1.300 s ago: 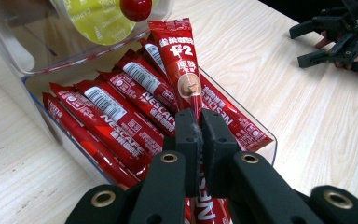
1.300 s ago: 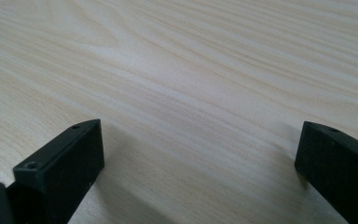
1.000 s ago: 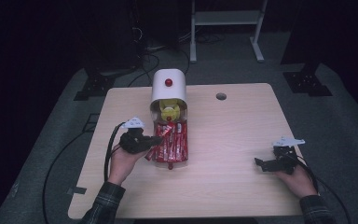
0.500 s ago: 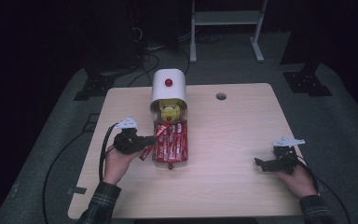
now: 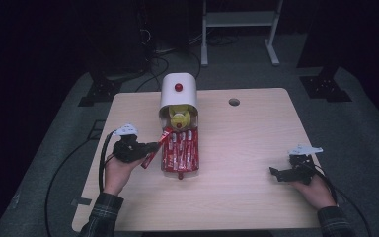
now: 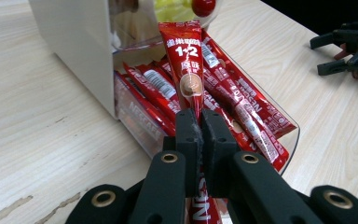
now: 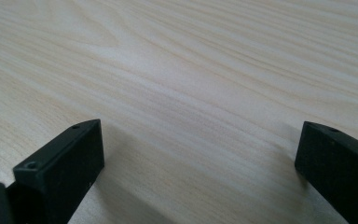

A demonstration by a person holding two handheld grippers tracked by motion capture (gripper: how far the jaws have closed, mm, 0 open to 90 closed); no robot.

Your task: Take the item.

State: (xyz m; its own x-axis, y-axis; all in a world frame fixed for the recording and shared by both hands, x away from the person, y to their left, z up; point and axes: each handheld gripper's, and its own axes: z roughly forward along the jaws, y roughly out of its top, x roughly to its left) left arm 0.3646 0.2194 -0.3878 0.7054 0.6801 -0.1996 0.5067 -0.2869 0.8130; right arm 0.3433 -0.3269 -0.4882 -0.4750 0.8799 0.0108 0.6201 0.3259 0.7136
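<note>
The left claw (image 5: pixel 153 148) is sitting just left of the dispenser (image 5: pixel 178 94), a white box with a rounded top and a red knob that is standing near the middle of the table (image 5: pixel 246 143). Its two black jaws are pressing together on a single red coffee stick (image 6: pixel 184 70), pinching it near the lower end. The stick is angling up from the claw toward the clear tray (image 5: pixel 193 170) at the dispenser's front, its upper end lying over the tray's left edge. In the left gripper view the stick is standing nearly upright between the jaws, with white lettering and a round cup picture on its face.

The tray is reaching out from the dispenser toward the person and is carrying a row of other red sticks (image 5: pixel 183 150) lying side by side. A yellow figure (image 5: pixel 179 117) is showing in the dispenser's opening just behind them.

Well to the right of the dispenser, near the table's right edge, the right claw (image 5: pixel 276 174) is resting on the bare wood in the person's hand. Its jaws are standing spread wide, with only wood grain between them.
</note>
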